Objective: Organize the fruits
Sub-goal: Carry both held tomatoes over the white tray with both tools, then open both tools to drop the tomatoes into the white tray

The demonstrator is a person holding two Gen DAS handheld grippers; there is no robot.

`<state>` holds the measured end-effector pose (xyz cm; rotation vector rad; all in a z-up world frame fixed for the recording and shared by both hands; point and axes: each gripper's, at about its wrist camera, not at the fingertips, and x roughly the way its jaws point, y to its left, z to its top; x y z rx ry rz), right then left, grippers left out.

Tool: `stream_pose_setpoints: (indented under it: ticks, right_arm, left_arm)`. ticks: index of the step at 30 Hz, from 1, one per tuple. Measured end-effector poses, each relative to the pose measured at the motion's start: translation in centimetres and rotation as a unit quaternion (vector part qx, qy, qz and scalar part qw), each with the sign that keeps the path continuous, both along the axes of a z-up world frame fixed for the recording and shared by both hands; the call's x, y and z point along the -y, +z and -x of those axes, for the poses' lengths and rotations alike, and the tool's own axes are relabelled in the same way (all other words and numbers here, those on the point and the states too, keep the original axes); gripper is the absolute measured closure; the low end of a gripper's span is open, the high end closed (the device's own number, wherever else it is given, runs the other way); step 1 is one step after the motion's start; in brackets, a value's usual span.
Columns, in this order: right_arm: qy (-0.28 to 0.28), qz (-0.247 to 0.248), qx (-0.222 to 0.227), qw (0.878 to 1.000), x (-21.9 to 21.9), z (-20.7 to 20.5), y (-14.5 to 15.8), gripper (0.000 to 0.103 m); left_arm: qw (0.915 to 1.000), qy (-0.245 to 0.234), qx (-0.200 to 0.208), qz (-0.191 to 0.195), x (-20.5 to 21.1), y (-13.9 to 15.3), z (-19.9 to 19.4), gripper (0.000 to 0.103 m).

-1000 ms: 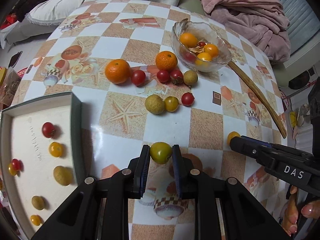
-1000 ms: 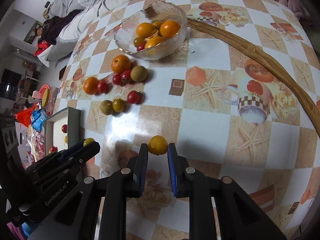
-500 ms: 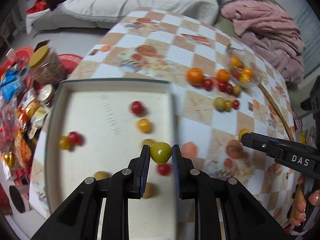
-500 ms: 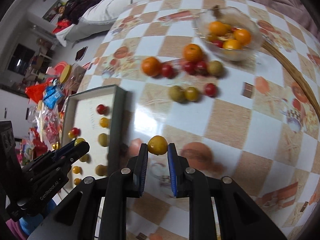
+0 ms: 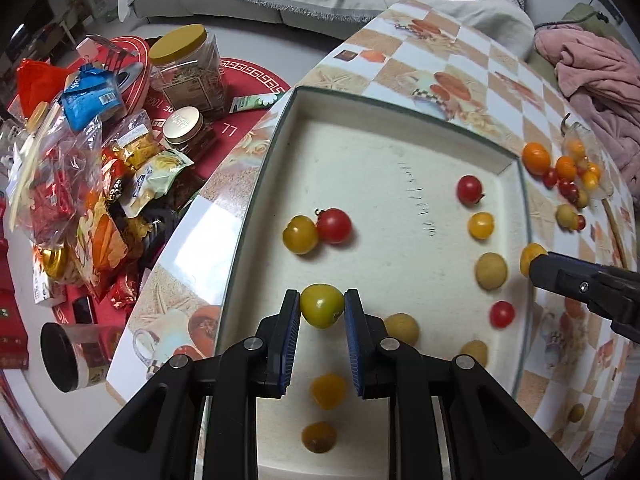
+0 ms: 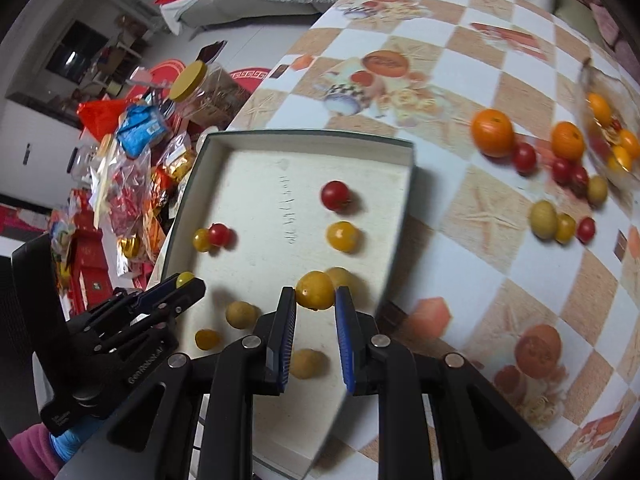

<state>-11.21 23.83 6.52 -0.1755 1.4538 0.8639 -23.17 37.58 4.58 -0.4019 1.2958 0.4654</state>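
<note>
My left gripper point(image 5: 322, 306) is shut on a yellow-green tomato point(image 5: 321, 305) and holds it above the near left part of the white tray point(image 5: 400, 128). My right gripper point(image 6: 315, 298) is shut on a yellow-orange tomato point(image 6: 314, 290) above the tray's right half point(image 6: 312, 138). Several red and yellow small fruits lie in the tray, such as a red tomato point(image 5: 334, 225). In the left wrist view the right gripper's tip point(image 5: 534, 258) shows at the tray's right rim. In the right wrist view the left gripper point(image 6: 184, 280) shows at the tray's left.
Oranges point(image 6: 492, 133), red tomatoes and yellow fruits lie loose on the checkered table. A glass bowl point(image 6: 612, 120) with fruit stands at the far right. Snack bags and jars point(image 5: 184, 64) crowd the floor left of the table edge. A pink blanket point(image 5: 592, 64) lies beyond.
Both grippers have swung left from the table's middle to above the tray, each still holding its fruit.
</note>
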Motion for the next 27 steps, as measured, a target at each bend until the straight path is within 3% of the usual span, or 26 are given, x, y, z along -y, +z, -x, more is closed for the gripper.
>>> stream_pose_setpoints:
  ticks: [6,13,22,23,24,27]
  right_arm:
    - [0.026,0.018,-0.001,1.000,-2.8,0.6,-1.5,0.081]
    - [0.070,0.049,0.027,0.996,-5.2,1.3,-2.8,0.080]
    - [0.106,0.068,0.035,0.991,-6.1,2.1,-4.1,0.075]
    - [0.108,0.067,0.033,0.991,-6.2,2.2,-4.1,0.069]
    - [0.110,0.068,0.034,0.991,-6.1,2.2,-4.0,0.062]
    - [0.107,0.062,0.040,0.992,-6.1,2.2,-3.4,0.054]
  left_arm:
    - [0.9998,-0.013,-0.011,0.000,-0.3,-1.2,-0.4,0.079]
    - [0.9996,-0.017,-0.023,0.006,-0.4,-2.1,0.0,0.079]
    - [0.9988,-0.034,-0.034,0.007,-0.1,-2.2,-0.1,0.078]
    - [0.9989,-0.032,-0.034,0.004,-0.2,-2.2,0.0,0.071]
    - [0.9989,-0.030,-0.037,0.000,-0.3,-2.2,0.1,0.050]
    - [0.9993,-0.026,-0.027,-0.003,-0.4,-1.8,0.4,0.046]
